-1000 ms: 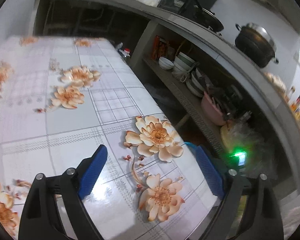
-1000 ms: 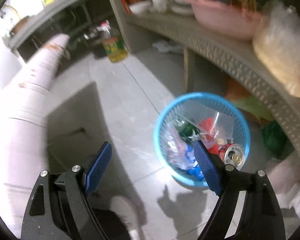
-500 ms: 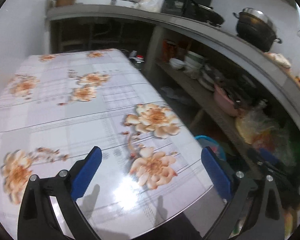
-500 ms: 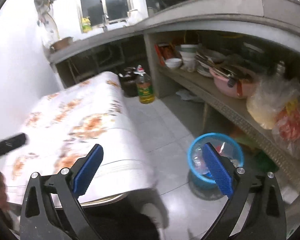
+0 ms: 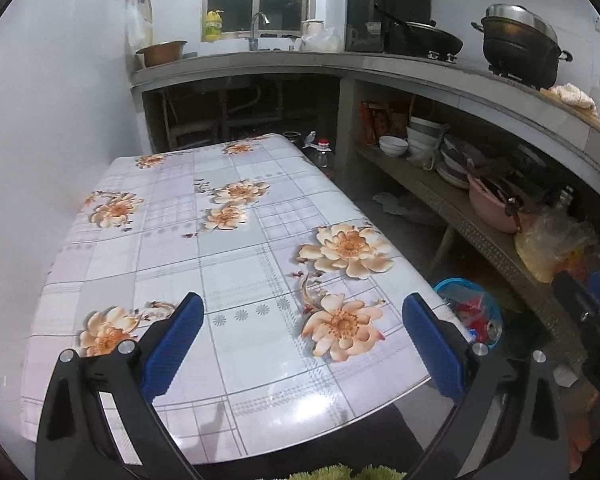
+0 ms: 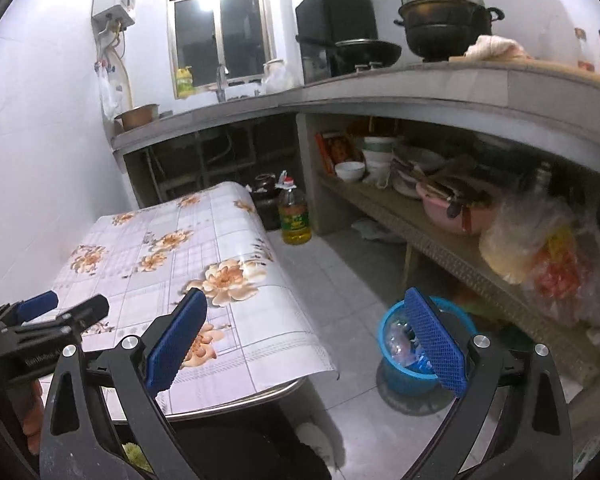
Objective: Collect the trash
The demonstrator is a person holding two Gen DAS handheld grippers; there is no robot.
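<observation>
Over on the left, the left gripper [image 5: 300, 328] hangs above the near end of the table [image 5: 172, 248], its blue-padded jaws spread wide with nothing between them. Below them lies the flowered tablecloth [image 5: 236, 280], checked in pale grey and lilac with orange blossoms, and no loose item shows on it. Moving right, past the table's edge, the oil bottle [image 6: 295, 216] stands on the tiled floor [image 6: 340, 280] beside the counter's support wall. Further right, the right gripper [image 6: 306, 328] is held out over the table's corner and the floor, jaws also wide apart and holding nothing. Just behind its right pad sits the blue basket [image 6: 396, 364] on the floor, below the lower shelf [image 6: 460, 248], and the trash is in there: crumpled clear plastic, something red [image 5: 474, 310], some blue scraps. Up on that shelf, the pink basin [image 6: 452, 210] sits beside bagged goods [image 6: 540, 260]. On the counter above, the black pot [image 6: 444, 20] stands at the far right.
</observation>
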